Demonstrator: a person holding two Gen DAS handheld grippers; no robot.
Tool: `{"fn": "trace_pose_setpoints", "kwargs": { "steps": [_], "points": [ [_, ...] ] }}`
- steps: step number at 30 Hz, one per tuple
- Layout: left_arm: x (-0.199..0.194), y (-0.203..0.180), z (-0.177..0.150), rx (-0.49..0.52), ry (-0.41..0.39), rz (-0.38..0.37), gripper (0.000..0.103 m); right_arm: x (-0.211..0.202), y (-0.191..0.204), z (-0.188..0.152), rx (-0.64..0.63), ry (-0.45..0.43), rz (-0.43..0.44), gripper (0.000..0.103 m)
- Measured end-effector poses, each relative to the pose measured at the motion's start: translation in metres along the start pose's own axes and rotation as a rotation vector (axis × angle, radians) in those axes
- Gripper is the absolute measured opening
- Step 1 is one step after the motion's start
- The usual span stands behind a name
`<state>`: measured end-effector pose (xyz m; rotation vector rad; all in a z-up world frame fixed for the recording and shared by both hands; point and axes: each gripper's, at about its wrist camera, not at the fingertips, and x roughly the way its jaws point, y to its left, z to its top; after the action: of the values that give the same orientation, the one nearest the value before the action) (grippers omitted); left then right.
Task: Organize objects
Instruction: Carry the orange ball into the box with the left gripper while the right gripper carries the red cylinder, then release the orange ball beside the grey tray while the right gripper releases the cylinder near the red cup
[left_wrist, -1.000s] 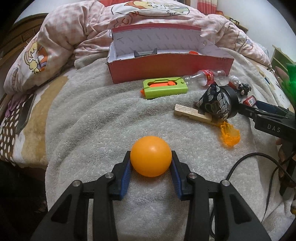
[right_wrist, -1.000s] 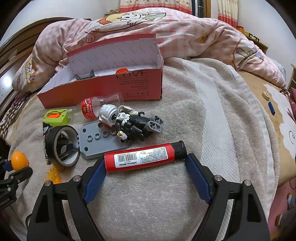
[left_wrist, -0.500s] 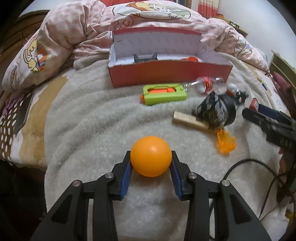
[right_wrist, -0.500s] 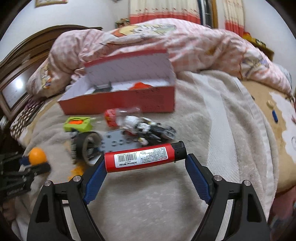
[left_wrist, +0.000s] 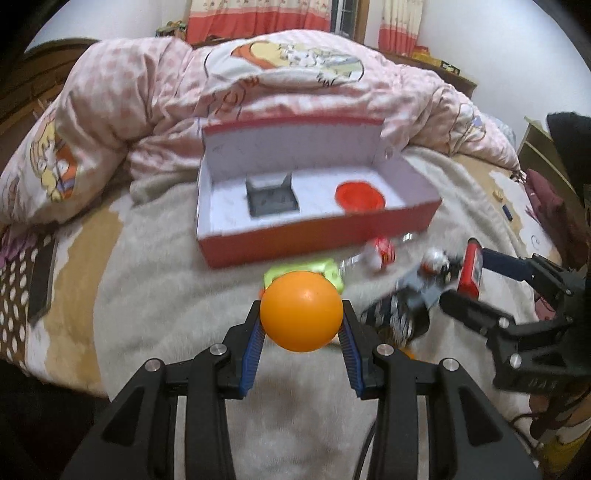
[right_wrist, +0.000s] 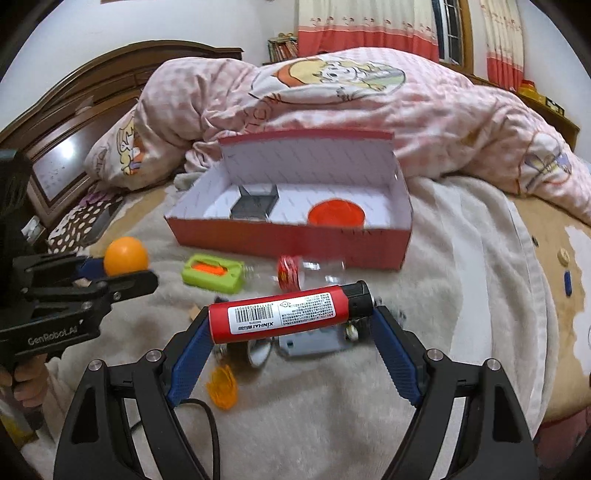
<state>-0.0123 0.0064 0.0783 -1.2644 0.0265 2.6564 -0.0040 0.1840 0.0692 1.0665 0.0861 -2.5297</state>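
Both grippers have risen off the bed since a second ago. The left gripper (left_wrist: 301, 328) clamps a glossy orange ball (left_wrist: 301, 311); the right gripper (right_wrist: 290, 349) grips a red barcoded canister (right_wrist: 284, 314) endwise, both before the open red box (right_wrist: 295, 236).
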Motion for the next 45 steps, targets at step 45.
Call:
{"fn": "trace_pose_setpoints", "kwargs": {
  "steps": [45],
  "points": [
    [0.198, 0.04, 0.153, -0.066, 0.215, 0.029, 0.049, 0.191, -0.042, 0.14, -0.074, 0.249, -0.071, 0.085]
  ]
}}
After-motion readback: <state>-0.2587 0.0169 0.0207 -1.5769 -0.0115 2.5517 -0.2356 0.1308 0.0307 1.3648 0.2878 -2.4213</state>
